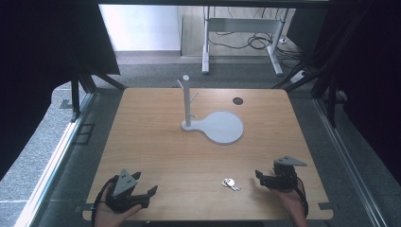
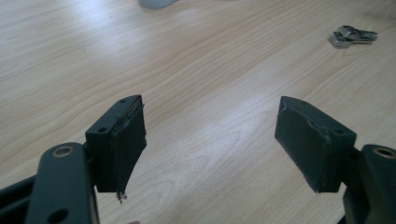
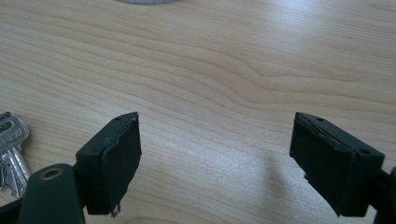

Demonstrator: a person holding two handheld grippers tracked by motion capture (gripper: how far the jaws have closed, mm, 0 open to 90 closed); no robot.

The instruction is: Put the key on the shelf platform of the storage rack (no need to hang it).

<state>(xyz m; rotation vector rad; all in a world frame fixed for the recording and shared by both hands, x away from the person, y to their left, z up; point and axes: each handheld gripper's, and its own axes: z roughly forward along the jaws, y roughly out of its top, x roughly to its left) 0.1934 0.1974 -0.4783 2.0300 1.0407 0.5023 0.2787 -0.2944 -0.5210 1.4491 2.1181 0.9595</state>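
A small bunch of keys (image 1: 231, 184) lies flat on the table (image 1: 156, 146), close to the near edge and right of the middle. The right tool (image 1: 263, 178) sits just to the right of it, jaws spread wide and holding nothing; in the right gripper view the keys (image 3: 10, 151) show at the far left, outside the gap between the jaws. The left tool (image 1: 144, 190) rests at the near-left corner, well apart from the keys, its jaws also wide and empty (its own view catches the keys (image 2: 351, 36) far off at the upper right).

The work looks to be at its very start: the approach to the keys, with no grasp made yet. The likely aim is the white stand (image 1: 187, 101) with side pegs, which rises from a round white base (image 1: 222, 126) past the middle of the table.

The next move, as I judge it, calls for the right tool to shift left so that the bunch lies between the 2 jaws, then drop low and close on it. Flat metal on wood gives little edge to grip, so the keys may slide.

Nothing on the table stands between the keys and the stand. A dark round spot (image 1: 238, 100) sits beyond the base, out of the way.
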